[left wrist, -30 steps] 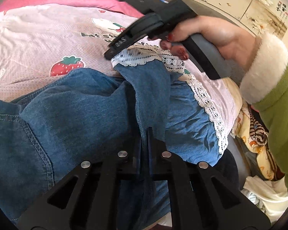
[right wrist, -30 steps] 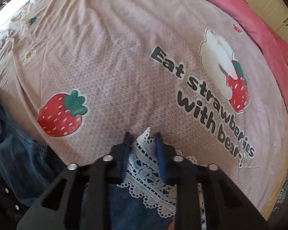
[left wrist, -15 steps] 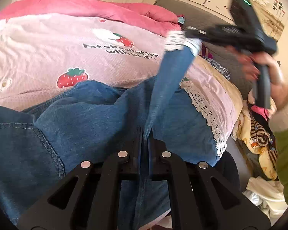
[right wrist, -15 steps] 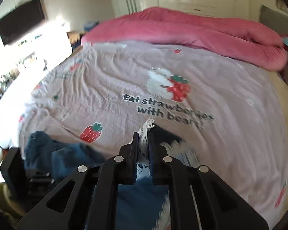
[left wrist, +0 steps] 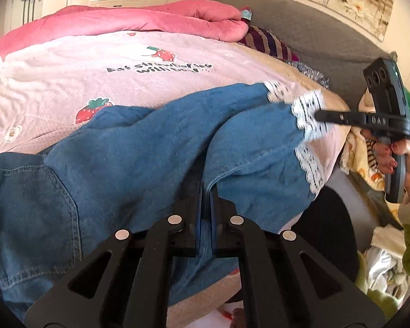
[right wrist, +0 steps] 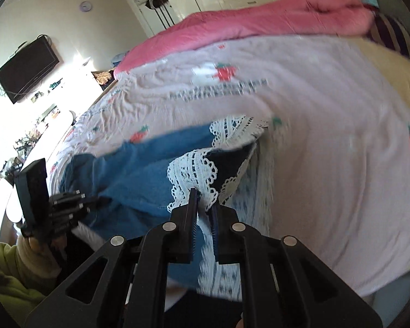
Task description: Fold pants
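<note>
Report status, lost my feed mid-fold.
Left gripper shut on pants mid-leg. Right gripper shut on lace hem. Nothing blocking.

Blue denim pants with white lace-trimmed hems are lying spread across the pink strawberry-print bedsheet, waist end toward the left of the left wrist view, stitched seams showing. One leg is being held stretched and raised by its lace cuff, the cuff gaping open to a dark interior. The other leg is resting flat beneath, its lace hem reaching the bed's edge. The fabric is wrinkling at mid-leg.
</note>
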Demonstrator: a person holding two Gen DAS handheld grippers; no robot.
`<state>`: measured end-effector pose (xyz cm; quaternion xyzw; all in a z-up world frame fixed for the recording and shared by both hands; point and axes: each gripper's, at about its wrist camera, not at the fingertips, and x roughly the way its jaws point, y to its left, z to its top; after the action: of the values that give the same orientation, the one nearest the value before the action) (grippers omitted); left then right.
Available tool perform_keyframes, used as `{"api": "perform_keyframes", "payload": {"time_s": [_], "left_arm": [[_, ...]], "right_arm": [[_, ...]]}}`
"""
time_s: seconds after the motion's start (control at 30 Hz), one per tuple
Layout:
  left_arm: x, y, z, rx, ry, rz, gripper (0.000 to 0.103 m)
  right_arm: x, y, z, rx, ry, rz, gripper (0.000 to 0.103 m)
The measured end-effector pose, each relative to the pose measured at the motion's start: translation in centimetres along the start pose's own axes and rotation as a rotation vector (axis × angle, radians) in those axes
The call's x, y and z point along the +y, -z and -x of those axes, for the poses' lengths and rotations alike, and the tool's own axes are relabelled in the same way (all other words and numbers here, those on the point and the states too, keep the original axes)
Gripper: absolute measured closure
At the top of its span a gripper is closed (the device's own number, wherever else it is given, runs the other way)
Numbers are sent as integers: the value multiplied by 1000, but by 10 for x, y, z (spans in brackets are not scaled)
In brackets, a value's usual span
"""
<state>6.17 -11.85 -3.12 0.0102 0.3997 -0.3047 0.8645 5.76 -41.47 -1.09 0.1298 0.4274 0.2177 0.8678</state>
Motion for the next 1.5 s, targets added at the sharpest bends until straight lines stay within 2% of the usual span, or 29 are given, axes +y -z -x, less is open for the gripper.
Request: {"api": "perform_keyframes", "payload": {"time_s": [0.2, 0.23, 0.27, 0.33, 0.4, 0.43, 0.47, 0.73, 0.8, 0.83, 0.87, 0.93, 1.0, 1.03, 1.07, 1.17, 1.4, 1.5], "left_arm": [[-12, 8, 1, 13, -47, -66, 103], [-13, 9, 1, 14, -58, -77, 103], [-15, 10, 1, 16, -63, -86, 103], [-17, 11, 2, 15, -75, -109, 103], [-19, 12, 3, 20, -87, -129, 103], [-20, 12, 3, 23, -90, -131, 103], [-20, 12, 4, 25, -91, -133, 103], [-19, 14, 10, 37, -93, -151, 103], [-23, 17, 9, 44, -93, -169, 103], [-26, 19, 9, 45, -97, -181, 103], [-29, 20, 9, 46, -103, -192, 103], [-33, 21, 7, 49, -109, -205, 103], [-35, 20, 5, 51, -117, -212, 103], [-36, 19, 4, 51, -118, -211, 103], [-37, 19, 3, 50, -116, -212, 103], [-38, 20, -1, 62, -122, -223, 103], [-32, 30, 8, 85, -102, -237, 103], [-33, 35, 10, 92, -104, -239, 103]], "right_arm": [[-14, 30, -3, 20, -61, -35, 90], [-15, 32, -3, 22, -68, -37, 87], [-16, 34, -4, 27, -80, -39, 77], [-20, 37, -2, 19, -96, -43, 74], [-21, 39, -1, 27, -97, -28, 77], [-23, 40, 0, 29, -94, -19, 90], [-24, 41, 1, 33, -94, -14, 95], [-35, 45, 11, 23, -88, -18, 96], [-34, 47, 12, 21, -81, -11, 93], [-34, 48, 10, 26, -83, -13, 83], [-33, 50, 8, 32, -83, -15, 65], [-30, 53, 4, 37, -74, -2, 61], [-28, 54, 1, 30, -64, 0, 64], [-28, 54, -2, 35, -64, -3, 76], [-27, 55, -2, 40, -57, -1, 92], [-28, 57, -3, 61, -30, 7, 102], [-28, 64, 23, 32, -12, 42, 102], [-27, 67, 25, 37, -17, 49, 96]]}}
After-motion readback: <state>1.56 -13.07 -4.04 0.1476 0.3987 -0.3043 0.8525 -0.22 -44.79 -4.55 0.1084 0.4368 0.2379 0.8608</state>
